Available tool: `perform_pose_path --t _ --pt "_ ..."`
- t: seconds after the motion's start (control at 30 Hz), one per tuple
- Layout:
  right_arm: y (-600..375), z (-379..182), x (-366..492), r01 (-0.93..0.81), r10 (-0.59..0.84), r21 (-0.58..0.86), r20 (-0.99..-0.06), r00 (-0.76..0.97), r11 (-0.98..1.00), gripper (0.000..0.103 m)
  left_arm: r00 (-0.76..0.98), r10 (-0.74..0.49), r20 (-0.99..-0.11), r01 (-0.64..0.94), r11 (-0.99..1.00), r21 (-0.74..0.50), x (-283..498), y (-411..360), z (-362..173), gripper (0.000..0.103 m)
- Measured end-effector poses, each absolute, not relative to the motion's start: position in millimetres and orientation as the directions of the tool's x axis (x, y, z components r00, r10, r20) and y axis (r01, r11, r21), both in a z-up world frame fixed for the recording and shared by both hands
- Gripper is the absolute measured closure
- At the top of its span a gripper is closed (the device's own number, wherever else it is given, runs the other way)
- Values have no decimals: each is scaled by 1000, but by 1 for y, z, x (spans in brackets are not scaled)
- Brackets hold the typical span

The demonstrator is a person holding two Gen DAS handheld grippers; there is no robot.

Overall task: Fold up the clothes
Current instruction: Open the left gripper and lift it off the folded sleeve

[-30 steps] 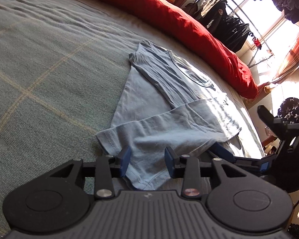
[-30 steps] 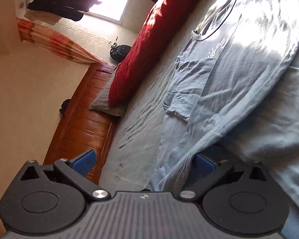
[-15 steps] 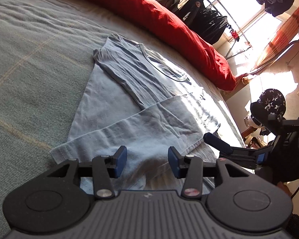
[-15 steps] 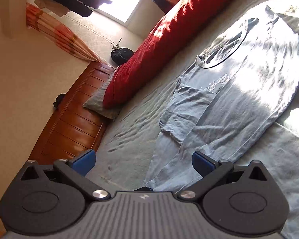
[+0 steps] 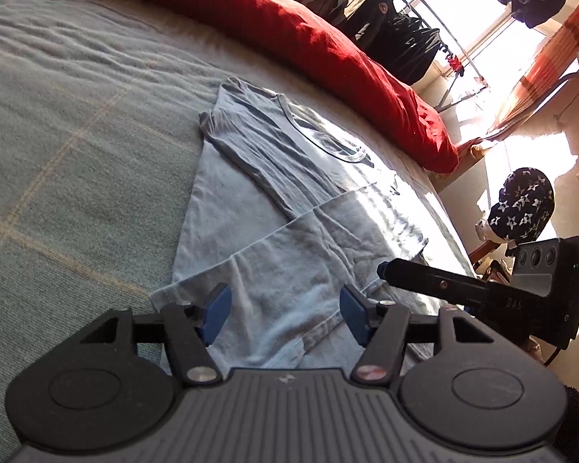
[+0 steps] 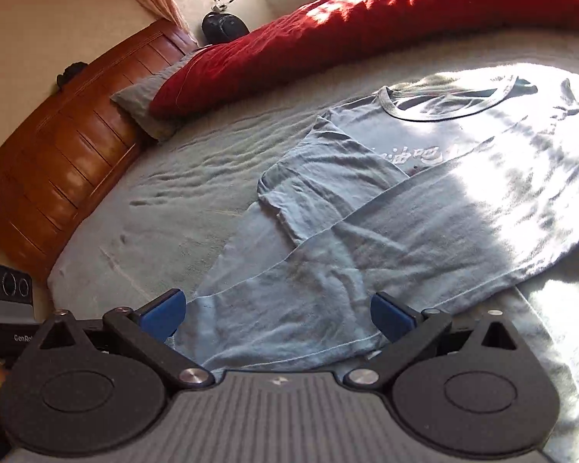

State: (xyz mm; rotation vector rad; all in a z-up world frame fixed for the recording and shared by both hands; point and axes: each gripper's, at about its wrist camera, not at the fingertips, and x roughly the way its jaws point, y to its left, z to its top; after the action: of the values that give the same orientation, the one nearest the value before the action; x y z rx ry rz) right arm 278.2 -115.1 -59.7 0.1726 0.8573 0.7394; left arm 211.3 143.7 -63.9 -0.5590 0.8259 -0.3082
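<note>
A light blue T-shirt (image 5: 289, 193) lies flat on the bed (image 5: 58, 135), collar at the far end near the red duvet (image 5: 308, 38), hem at the near end. Both sides are folded in over the middle, one sleeve (image 6: 328, 177) lying across the chest print; sunlight falls on its right part.

The left gripper (image 5: 283, 312) hangs just above the near hem with jaws apart; they have just been opening, and the cloth lies under them, not pinched.

The right gripper (image 6: 278, 314) stands wide open over the near edge, gripping nothing.

A wooden headboard (image 6: 69, 162) and grey pillow (image 6: 143, 104) stand at the left; dark clothes (image 5: 397, 34) hang on a rack by the window.
</note>
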Motion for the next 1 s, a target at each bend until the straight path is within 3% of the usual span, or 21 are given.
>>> perform_pose_path --t 0.13,0.3,0.47,0.6,1.0 --pt "-87 -80 265 -576 532 230 -727 434 784 0 620 -438 -651 -51 805 -591 212 147 -85 39" --pt "-95 -79 221 -629 448 66 -759 472 775 0 608 -466 -643 -24 799 -602 182 145 -77 36" --pt "-139 -66 188 -566 453 114 -734 506 817 0 648 -453 -613 76 839 -539 170 129 -62 32" --pt "-178 -65 170 -469 409 137 -729 549 873 0 599 -446 -665 57 852 -520 173 119 -75 30" --pt "-240 -64 131 -324 365 191 -663 654 927 0 685 -423 -593 124 870 -477 150 108 -48 30"
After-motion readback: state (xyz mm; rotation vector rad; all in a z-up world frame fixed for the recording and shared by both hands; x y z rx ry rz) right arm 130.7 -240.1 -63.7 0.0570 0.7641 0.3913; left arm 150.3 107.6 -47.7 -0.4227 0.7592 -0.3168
